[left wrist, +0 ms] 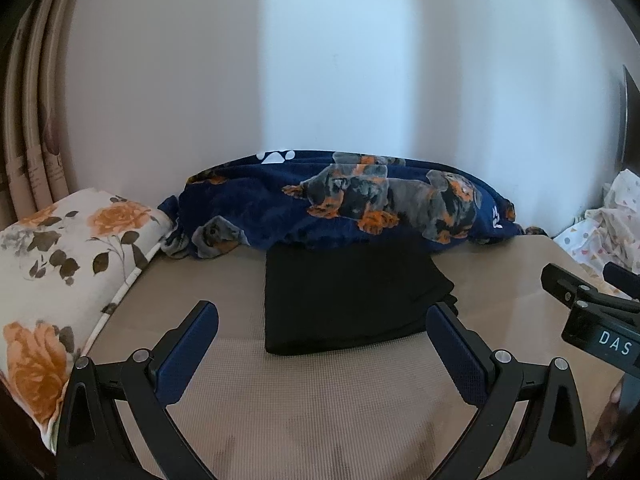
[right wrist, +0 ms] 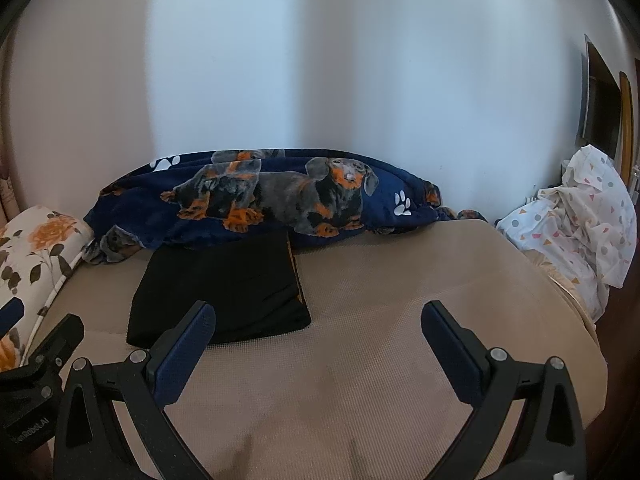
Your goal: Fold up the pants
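The black pants (left wrist: 344, 300) lie folded into a compact rectangle on the tan bed surface (left wrist: 320, 400), their far edge against a blue blanket. They also show in the right wrist view (right wrist: 224, 292), left of centre. My left gripper (left wrist: 322, 316) is open and empty, held just in front of the pants' near edge. My right gripper (right wrist: 318, 316) is open and empty, over bare bed to the right of the pants. The right gripper's body shows at the left wrist view's right edge (left wrist: 596, 320).
A navy blanket with dachshund prints (left wrist: 340, 200) is bunched along the white wall. A floral pillow (left wrist: 60, 280) lies at the left. Crumpled white patterned sheets (right wrist: 572, 224) sit at the right, beyond the bed edge (right wrist: 580, 308).
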`<move>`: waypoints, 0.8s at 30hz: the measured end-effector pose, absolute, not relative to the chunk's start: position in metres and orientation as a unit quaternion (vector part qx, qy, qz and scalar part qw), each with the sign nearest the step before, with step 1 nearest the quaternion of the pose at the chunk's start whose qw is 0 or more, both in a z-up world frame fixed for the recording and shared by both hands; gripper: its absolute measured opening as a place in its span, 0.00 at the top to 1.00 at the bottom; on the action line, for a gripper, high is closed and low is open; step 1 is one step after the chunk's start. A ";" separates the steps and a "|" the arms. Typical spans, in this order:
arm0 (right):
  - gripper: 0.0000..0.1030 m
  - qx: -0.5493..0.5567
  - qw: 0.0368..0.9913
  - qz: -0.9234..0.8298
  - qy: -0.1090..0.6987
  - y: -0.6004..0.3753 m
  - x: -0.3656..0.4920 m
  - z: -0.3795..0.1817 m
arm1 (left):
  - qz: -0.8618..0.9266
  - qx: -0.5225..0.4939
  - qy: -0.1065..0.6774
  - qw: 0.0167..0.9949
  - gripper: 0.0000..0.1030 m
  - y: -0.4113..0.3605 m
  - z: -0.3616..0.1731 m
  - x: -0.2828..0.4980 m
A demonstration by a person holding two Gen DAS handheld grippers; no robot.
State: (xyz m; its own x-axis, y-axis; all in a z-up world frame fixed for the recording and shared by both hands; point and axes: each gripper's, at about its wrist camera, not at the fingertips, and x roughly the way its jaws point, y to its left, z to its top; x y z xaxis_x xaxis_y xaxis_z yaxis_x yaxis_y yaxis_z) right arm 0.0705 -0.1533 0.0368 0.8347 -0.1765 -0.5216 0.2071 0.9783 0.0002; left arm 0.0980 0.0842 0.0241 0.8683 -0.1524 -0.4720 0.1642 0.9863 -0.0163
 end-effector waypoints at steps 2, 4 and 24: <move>0.01 0.027 0.957 -0.100 0.269 -0.154 0.075 0.036 | -0.085 0.012 0.245 0.966 0.00 0.084 0.024 0.098; 0.01 0.025 0.957 -0.098 0.271 -0.155 0.084 0.034 | -0.084 0.013 0.248 0.965 0.00 0.084 0.022 0.103; 0.01 0.019 0.950 -0.097 0.295 -0.161 0.130 0.017 | -0.086 0.019 0.261 0.961 0.00 0.077 0.003 0.144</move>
